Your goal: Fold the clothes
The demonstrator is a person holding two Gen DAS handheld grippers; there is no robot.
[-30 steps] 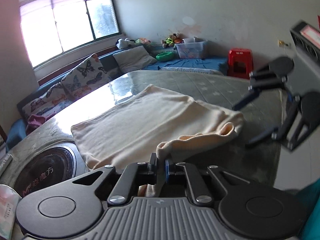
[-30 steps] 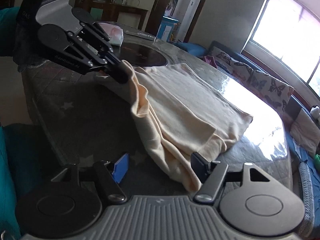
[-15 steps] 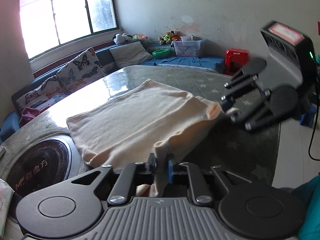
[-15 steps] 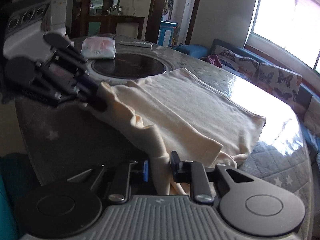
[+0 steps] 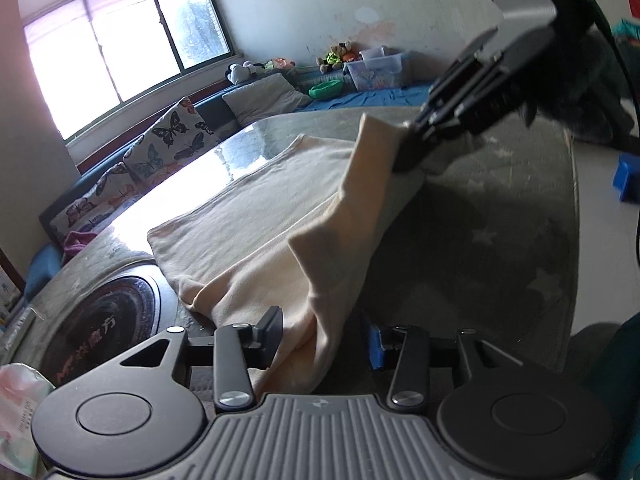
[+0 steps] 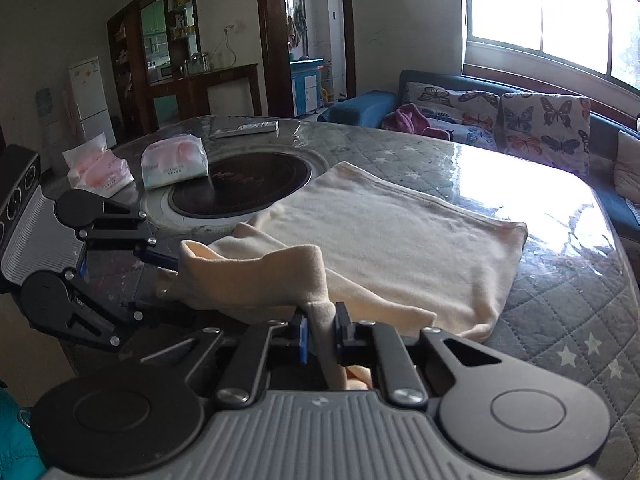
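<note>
We see a cream garment point(image 6: 392, 236) lying mostly flat on a quilted table point(image 6: 560, 320), its near edge lifted into a loose fold toward six o'clock in the right wrist view. The right gripper point(image 6: 320, 332) is closing, its pads pinching a gathered tuck of that edge. At nine o'clock in the same view sits the left gripper point(image 5: 320, 336), its jaws opening — cloth drapes between them, but the pads no longer press it. Behind the garment, toward eleven o'clock, a round black hob point(image 6: 240, 184) is set in the table, with tissue packs point(image 6: 176, 162) beside it. To fold well, we judge the right gripper should carry its corner across low and evenly — keeping the fabric taut so the layer lands square, without dragging what lies beneath.
</note>
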